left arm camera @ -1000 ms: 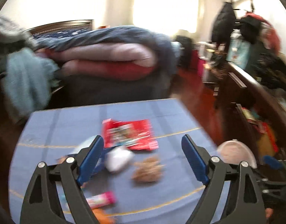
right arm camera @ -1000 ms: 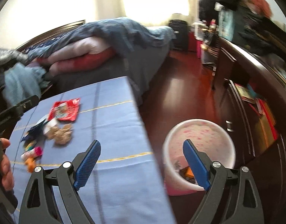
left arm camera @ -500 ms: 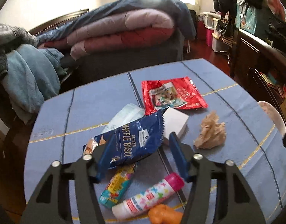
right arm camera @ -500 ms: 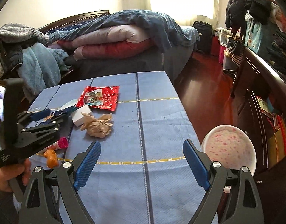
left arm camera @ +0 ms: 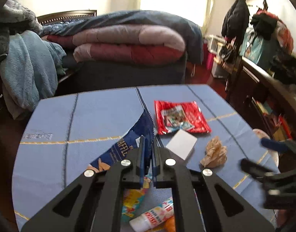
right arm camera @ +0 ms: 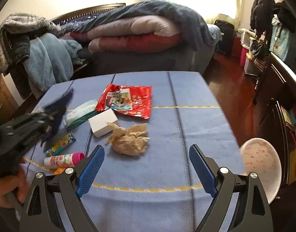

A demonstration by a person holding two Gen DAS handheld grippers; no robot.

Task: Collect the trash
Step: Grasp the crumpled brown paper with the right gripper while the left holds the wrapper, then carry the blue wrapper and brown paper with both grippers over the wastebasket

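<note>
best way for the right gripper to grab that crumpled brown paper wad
Grip the crumpled paper wad across its bulging middle, coming straight down from above. It sits as a loose, rounded lump on the blue tablecloth, clear of the white box, so the open right gripper can likely straddle it and squeeze the folds.

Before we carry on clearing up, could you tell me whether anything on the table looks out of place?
A glue stick lies among the wrappers; it looks usable, not trash. The left tongs grip the blue wafer bag.
</note>
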